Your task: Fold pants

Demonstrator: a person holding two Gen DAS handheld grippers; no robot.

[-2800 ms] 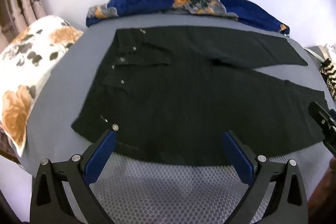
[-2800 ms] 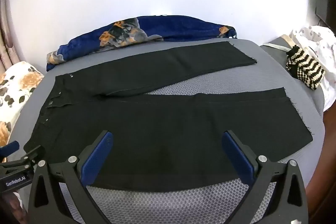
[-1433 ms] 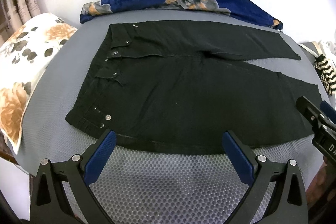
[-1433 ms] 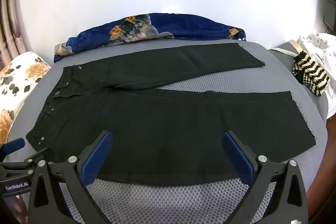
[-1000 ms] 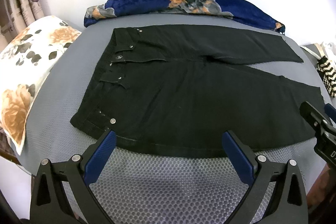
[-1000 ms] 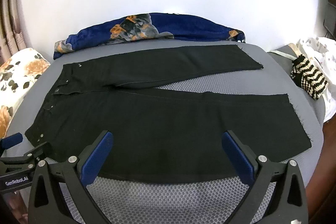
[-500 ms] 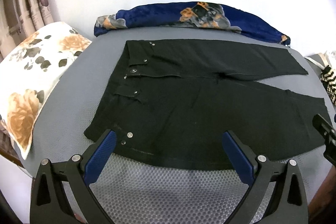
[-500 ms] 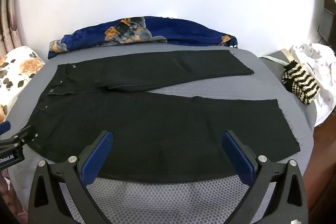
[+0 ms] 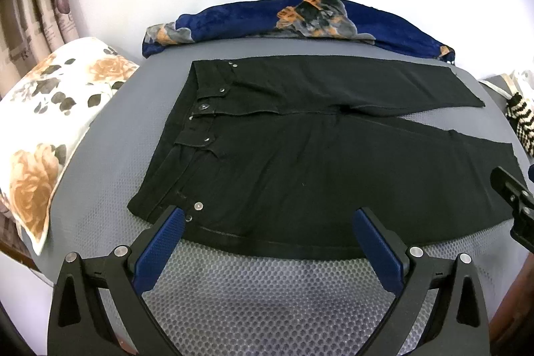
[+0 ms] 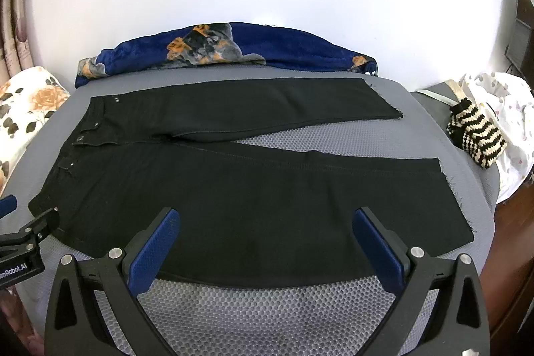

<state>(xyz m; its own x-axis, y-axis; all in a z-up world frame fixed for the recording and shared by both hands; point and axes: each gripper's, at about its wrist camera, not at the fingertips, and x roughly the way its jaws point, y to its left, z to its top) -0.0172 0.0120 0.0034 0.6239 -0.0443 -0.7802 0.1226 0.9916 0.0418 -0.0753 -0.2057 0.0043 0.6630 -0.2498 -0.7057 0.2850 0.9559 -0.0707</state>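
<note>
Black pants (image 9: 300,162) lie flat on a grey mesh bed (image 9: 260,299), waistband to the left, both legs running right and spread apart in a V; they also show in the right wrist view (image 10: 253,189). My left gripper (image 9: 268,217) is open and empty, hovering at the near edge by the waistband corner. My right gripper (image 10: 265,217) is open and empty over the near leg's lower edge. Each gripper shows at the edge of the other's view.
A blue floral blanket (image 9: 293,19) lies bunched along the far edge by the white wall. A floral pillow (image 9: 43,129) sits left. A black-and-white striped knit item (image 10: 475,135) and white dotted cloth (image 10: 504,109) lie right. The bed's rim (image 10: 480,216) drops off at the right.
Both grippers drifted and swayed a little near the pants' near edge. The pants have not moved and both grippers stay open.
</note>
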